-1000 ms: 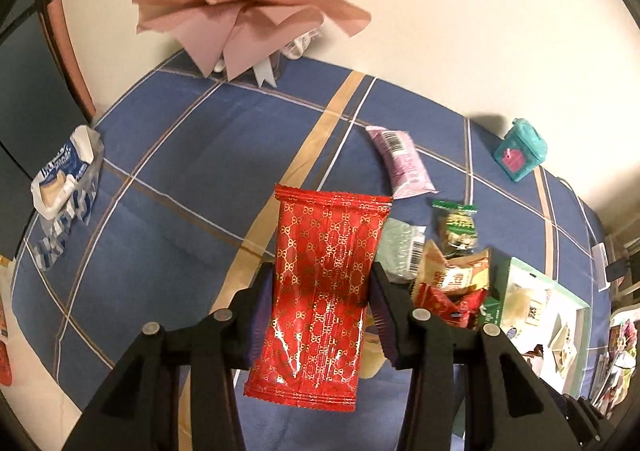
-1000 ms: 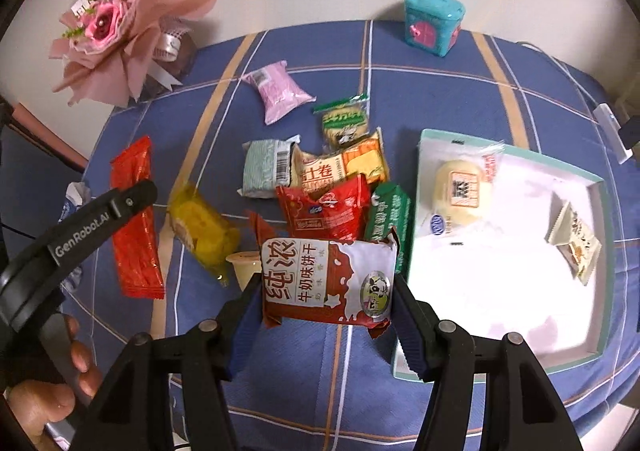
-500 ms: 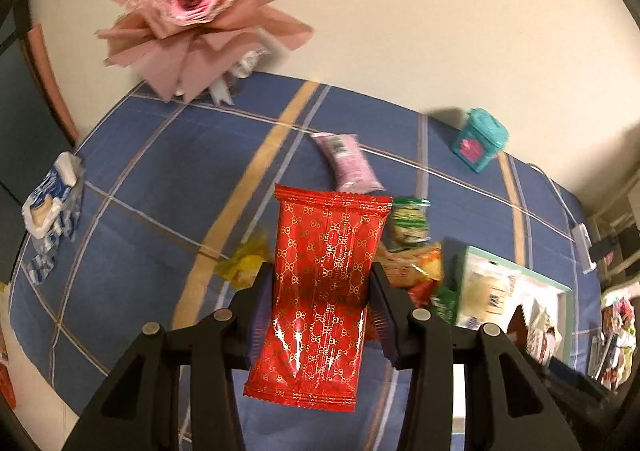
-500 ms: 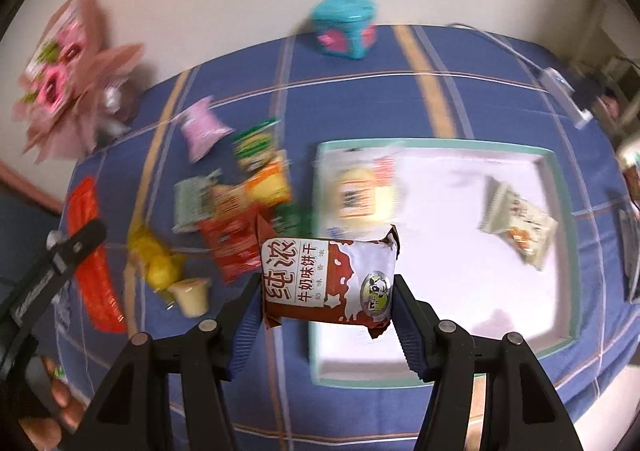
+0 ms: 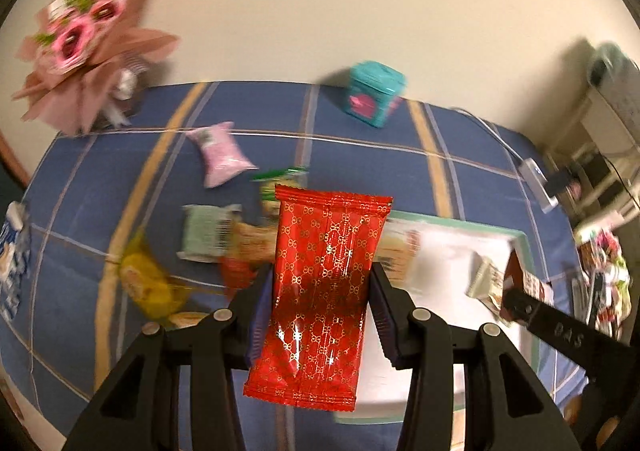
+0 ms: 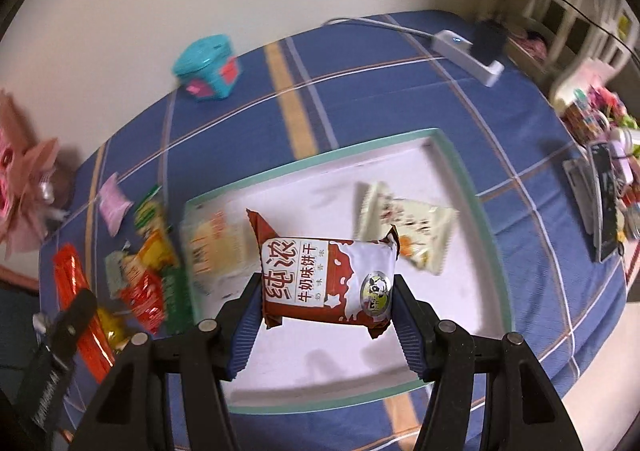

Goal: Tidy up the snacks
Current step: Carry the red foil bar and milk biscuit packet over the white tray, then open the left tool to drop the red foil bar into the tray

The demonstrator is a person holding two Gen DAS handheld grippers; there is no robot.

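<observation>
My left gripper (image 5: pixel 320 311) is shut on a long red packet with a gold pattern (image 5: pixel 324 283), held upright in the air over the tray's left edge. My right gripper (image 6: pixel 326 317) is shut on a brown-and-white milk biscuit packet (image 6: pixel 324 279), held above the white tray with a teal rim (image 6: pixel 452 155). In the tray lie a pale bun packet (image 6: pixel 216 243) and a cream triangular packet (image 6: pixel 404 227). The right gripper also shows at the right edge of the left wrist view, and the left gripper with its red packet (image 6: pixel 76 287) at the left of the right wrist view.
Loose snacks lie left of the tray on the blue checked cloth: a pink packet (image 5: pixel 220 155), a mint-green one (image 5: pixel 206 233), a yellow one (image 5: pixel 146 283), several red and orange ones (image 6: pixel 150 279). A teal tin (image 5: pixel 374 93), a bouquet (image 5: pixel 86 39) and a power strip (image 6: pixel 468 51) stand at the back.
Both grippers have swung to the right with their packets. The right one has gone from the snack pile to over the tray; the left one from the open cloth to the tray's edge.
</observation>
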